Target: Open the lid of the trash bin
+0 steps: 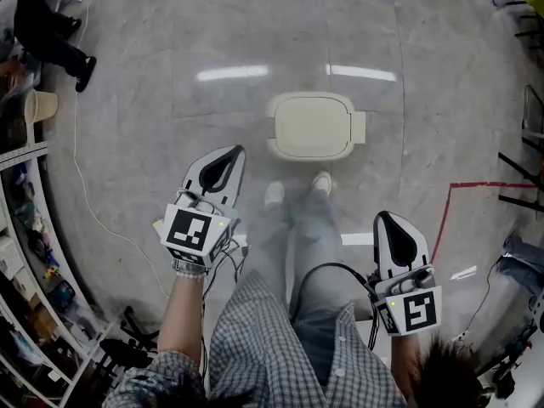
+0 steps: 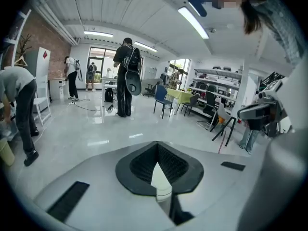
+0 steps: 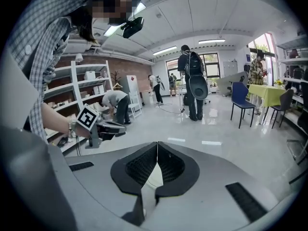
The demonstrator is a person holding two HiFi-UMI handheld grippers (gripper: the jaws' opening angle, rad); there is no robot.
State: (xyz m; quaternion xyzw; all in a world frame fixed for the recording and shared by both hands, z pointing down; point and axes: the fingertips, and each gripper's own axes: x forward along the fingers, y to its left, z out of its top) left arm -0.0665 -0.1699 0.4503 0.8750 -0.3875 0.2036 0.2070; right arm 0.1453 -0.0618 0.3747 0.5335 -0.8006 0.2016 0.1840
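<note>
The left gripper (image 1: pixel 228 158) and right gripper (image 1: pixel 389 222) are held clenched, empty, apart from the trash bin (image 1: pixel 359 128), its lid (image 1: pixel 311 124) shut

A pale, glossy tiled floor is carrying everything here.

The floor (image 1: pixel 170 126) is reflecting the ceiling lights as bright bars. A cream trash bin (image 1: pixel 312 126) is standing on it with its lid (image 1: pixel 313 122) down, just ahead of two white shoes (image 1: pixel 274 194) of the person who is wearing the camera. A thin white cable (image 1: pixel 93 211) is running over the tiles at the left, and a red tape line (image 1: pixel 450 202) is making a corner at the right. In the left gripper view, a person in black (image 2: pixel 126 78) is standing farther off on the same floor, and a blue chair (image 2: pixel 162 100) is standing near that person.
</note>
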